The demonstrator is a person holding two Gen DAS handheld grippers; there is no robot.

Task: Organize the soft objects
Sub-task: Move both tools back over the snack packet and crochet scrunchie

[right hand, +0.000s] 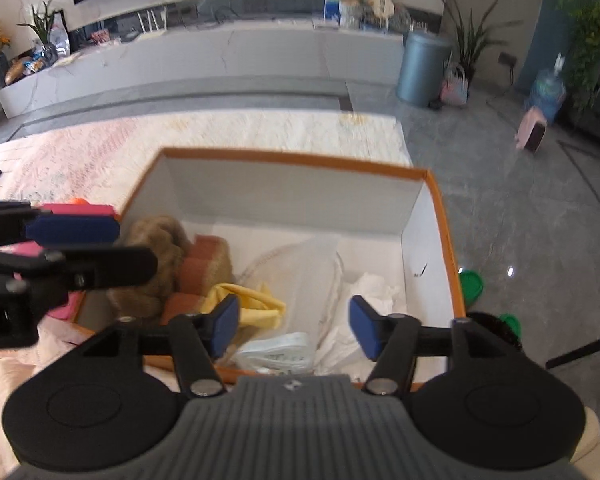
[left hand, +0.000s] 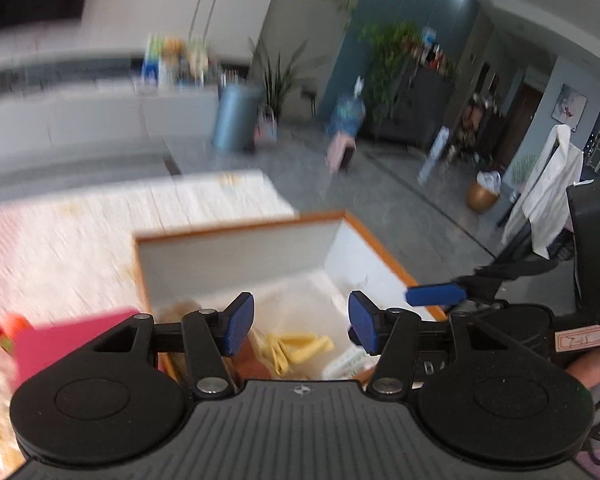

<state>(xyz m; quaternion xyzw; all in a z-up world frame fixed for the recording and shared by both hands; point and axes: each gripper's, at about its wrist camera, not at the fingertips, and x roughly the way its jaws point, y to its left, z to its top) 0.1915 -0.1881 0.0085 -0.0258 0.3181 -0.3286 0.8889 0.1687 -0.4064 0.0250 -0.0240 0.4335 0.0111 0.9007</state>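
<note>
I hold both grippers above the near edge of the orange-rimmed box (right hand: 444, 216), which stands on a pale patterned rug (right hand: 220, 136).

Tool state: the left gripper (left hand: 301, 324) has its pads apart with nothing between them. The right gripper (right hand: 294, 326) is likewise spread and empty. Both are released over the box interior, which I judge consistent with a drop into the container.

Location of task items: the soft objects lie on the box floor. A brown plush toy (right hand: 156, 256) sits at the left wall, an orange-and-tan striped cloth (right hand: 204, 264) just right of it, and a yellow cloth (right hand: 252, 304) nearer to me. A clear plastic-wrapped bundle (right hand: 300, 272) occupies the middle, with crumpled white fabric (right hand: 376, 288) to the right.

Orientation: the clear bundle's long axis runs near to far, roughly parallel to the box's side walls. The yellow cloth is rumpled; I cannot assign it an axis.

A pink box (left hand: 72, 340) stands outside the box's left wall. Green lids (right hand: 471, 284) lie on the grey floor at the right.
</note>
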